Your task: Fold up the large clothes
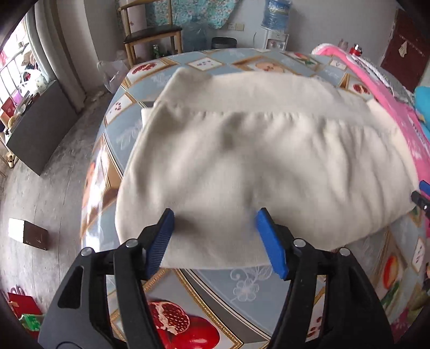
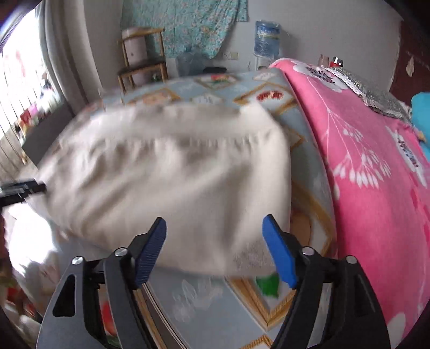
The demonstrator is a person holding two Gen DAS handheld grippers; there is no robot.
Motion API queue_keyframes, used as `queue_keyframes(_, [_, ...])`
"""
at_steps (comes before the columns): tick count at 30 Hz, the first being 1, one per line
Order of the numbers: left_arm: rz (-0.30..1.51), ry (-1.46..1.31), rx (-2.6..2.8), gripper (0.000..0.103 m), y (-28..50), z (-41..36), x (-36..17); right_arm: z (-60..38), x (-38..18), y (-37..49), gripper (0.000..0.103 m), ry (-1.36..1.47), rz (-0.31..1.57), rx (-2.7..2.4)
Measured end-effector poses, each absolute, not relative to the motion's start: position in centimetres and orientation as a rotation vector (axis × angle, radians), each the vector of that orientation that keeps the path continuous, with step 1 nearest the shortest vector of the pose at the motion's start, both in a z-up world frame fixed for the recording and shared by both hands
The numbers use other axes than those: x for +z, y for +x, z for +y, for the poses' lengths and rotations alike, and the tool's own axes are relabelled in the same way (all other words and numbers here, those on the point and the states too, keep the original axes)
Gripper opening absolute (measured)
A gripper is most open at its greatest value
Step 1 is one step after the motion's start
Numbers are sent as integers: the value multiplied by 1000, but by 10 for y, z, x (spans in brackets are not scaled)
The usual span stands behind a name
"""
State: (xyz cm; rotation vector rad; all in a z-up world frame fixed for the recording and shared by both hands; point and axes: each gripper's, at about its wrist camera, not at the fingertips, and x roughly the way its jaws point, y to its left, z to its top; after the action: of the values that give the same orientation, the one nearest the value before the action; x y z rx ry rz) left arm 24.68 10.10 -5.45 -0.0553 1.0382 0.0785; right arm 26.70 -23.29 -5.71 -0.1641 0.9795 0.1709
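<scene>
A cream knit sweater (image 1: 258, 166) lies folded over on the patterned tablecloth (image 1: 215, 290), its ribbed band running across the middle. My left gripper (image 1: 213, 217) is open and empty over the sweater's near edge, left of centre. My right gripper (image 2: 215, 222) is open and empty over the sweater (image 2: 174, 174) near its right end; that view is blurred. The right gripper's tip shows at the left wrist view's right edge (image 1: 423, 193), and the left gripper's tip shows at the right wrist view's left edge (image 2: 21, 188).
A pink flowered blanket (image 2: 376, 174) lies on the table right of the sweater, with a teal item (image 2: 422, 107) beyond. A wooden chair (image 1: 150, 35), a water dispenser (image 1: 275, 24) and a dark cabinet (image 1: 40, 126) stand past the table. A small box (image 1: 28, 233) sits on the floor at left.
</scene>
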Motion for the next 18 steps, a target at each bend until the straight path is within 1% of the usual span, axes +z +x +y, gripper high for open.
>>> queue_keyframes(1, [1018, -29, 89, 65, 245, 97, -57, -231, -64, 264, 77, -191, 972, 147])
queue_keyframes(3, [1015, -25, 120, 66, 247, 94, -55, -228, -58, 258, 79, -198, 960, 112])
queue_keyframes(7, [985, -72, 123, 66, 228, 92, -36, -219, -23, 231, 79, -145, 916, 112])
queue_keyframes(9, [968, -69, 107, 69, 211, 86, -23, -212, -7, 212, 80, -120, 888, 127])
queue_keyframes(11, [946, -83, 82, 76, 194, 79, -10, -202, 7, 190, 86, -68, 874, 169])
queue_keyframes(13, [910, -90, 58, 82, 173, 70, 6, -191, 17, 174, 88, -38, 854, 187])
queue_keyframes(16, [868, -79, 45, 84, 148, 58, 25, -176, 29, 154, 91, 0, 836, 186])
queue_keyframes(18, [841, -80, 46, 88, 133, 54, 36, -169, 34, 145, 93, 24, 827, 182])
